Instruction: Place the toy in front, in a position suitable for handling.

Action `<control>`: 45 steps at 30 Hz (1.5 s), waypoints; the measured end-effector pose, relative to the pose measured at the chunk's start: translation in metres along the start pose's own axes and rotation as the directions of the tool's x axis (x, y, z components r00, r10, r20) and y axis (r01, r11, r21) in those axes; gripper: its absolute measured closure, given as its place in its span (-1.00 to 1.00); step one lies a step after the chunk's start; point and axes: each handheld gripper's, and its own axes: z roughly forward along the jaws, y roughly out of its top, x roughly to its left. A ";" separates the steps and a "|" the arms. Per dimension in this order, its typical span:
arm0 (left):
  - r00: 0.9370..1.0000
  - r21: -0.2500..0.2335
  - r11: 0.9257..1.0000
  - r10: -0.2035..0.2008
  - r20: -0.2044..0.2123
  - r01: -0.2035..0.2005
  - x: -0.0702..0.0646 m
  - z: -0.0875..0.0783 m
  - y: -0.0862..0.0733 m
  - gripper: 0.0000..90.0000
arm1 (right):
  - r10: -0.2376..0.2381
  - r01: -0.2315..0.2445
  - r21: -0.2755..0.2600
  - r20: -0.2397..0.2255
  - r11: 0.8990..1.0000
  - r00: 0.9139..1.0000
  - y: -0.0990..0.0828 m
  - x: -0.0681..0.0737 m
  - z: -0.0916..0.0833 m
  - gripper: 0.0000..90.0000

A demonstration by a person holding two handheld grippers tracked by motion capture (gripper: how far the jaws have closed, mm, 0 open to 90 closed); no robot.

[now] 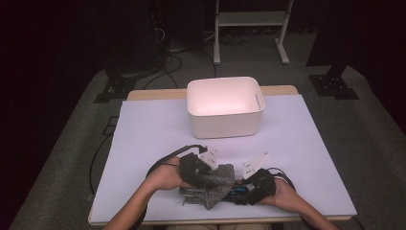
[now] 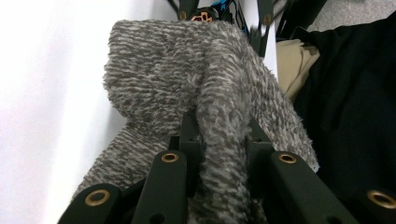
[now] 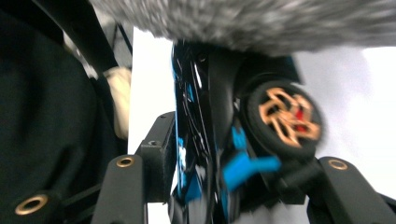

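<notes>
A grey knitted cloth (image 1: 219,183) lies bunched at the table's front edge between my two hands. My left gripper (image 1: 200,173) is shut on a fold of it, and in the left gripper view the cloth (image 2: 187,79) rises between the jaws (image 2: 219,140). A black and blue toy car (image 3: 205,140) with a copper-spoked wheel (image 3: 285,116) stands between the jaws of my right gripper (image 3: 233,163), touching both sides; the picture is blurred. The car (image 1: 236,192) sits partly under the cloth's right edge, with the right gripper (image 1: 249,186) on it.
A white plastic bin (image 1: 225,106) stands at the middle back of the table, on the pale sheet (image 1: 143,139) that covers the top. A person's dark clothing (image 2: 355,102) is close behind the front edge.
</notes>
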 end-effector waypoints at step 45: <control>0.998 -0.009 0.998 -0.058 -0.037 0.057 0.020 -0.002 0.002 0.67 | -0.126 0.130 -0.029 0.103 0.991 0.987 0.009 -0.016 -0.015 0.01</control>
